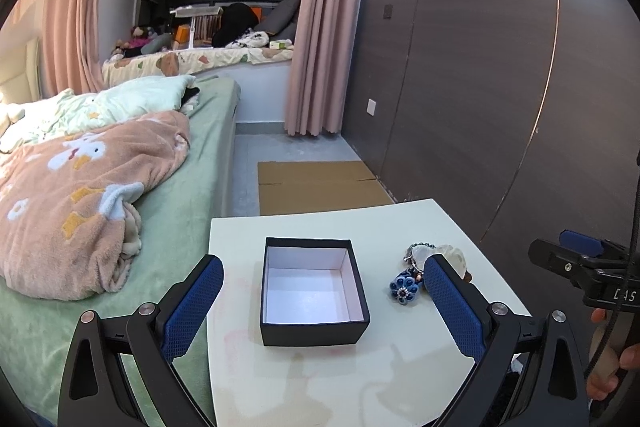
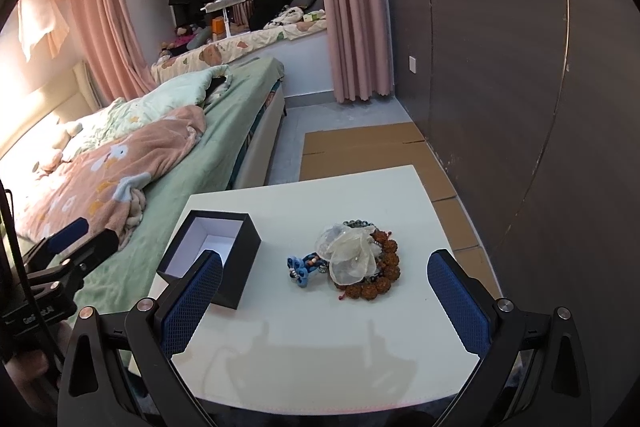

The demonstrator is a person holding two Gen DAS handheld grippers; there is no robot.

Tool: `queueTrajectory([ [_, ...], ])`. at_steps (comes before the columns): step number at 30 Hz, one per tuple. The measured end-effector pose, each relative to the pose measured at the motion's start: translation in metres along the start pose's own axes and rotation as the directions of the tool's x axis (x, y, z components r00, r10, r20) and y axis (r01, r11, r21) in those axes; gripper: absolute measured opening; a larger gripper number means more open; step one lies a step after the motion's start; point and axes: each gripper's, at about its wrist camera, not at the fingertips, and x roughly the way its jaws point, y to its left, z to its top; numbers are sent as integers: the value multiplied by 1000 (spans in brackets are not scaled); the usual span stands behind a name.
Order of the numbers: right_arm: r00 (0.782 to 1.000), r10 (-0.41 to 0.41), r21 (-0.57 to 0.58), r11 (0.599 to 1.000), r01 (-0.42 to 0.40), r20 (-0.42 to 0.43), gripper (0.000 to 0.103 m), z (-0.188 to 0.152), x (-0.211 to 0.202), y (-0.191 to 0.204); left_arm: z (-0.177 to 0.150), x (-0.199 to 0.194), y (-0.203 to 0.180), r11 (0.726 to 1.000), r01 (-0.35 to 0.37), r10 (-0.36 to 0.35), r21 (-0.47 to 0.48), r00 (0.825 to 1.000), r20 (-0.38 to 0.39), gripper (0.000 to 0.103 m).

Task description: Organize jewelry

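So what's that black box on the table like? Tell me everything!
The black box is small, squarish and looks like cardboard, with a white lining. It has no lid on and nothing inside. It sits flat on the white table, left of the jewelry pile, not touching it. Neither claw touches it.

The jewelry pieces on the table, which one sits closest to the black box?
The blue flower piece. It lies at the pile's left edge, on the side facing the black box; the sheer white flower and brown bead bracelet sit farther right.

In the left wrist view a blue finger hides part of the jewelry pile; the counter is cut off below.
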Motion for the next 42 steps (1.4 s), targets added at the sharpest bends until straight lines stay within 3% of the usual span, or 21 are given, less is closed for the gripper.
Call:
queueTrajectory([
  [14, 1000, 2, 19, 1000, -2, 1, 103, -1, -1, -1, 0, 9, -3, 1000, 0, 0, 2, 1000, -6, 100],
  [29, 1000, 20, 252, 968, -15, -19, 103, 12, 17, -68, 4, 52, -28, 998, 66, -65, 13, 996, -65, 100],
  [36, 999, 19, 355, 935, 0, -50, 103, 14, 31, -96, 3, 72, -38, 989, 147, -147, -1, 984, -100, 100],
  [38, 997, 43, 381, 924, -13, -69, 98, 14, 39, -101, 3, 77, -44, 987, 159, -157, 16, 982, -104, 94],
  [40, 992, 74, 392, 919, -29, -101, 83, 12, 50, -103, 2, 83, -49, 986, 161, -156, 33, 981, -119, 89],
  [42, 983, 110, 410, 911, -42, -144, 76, 8, 65, -104, 0, 90, -50, 986, 161, -156, 33, 979, -131, 88],
])
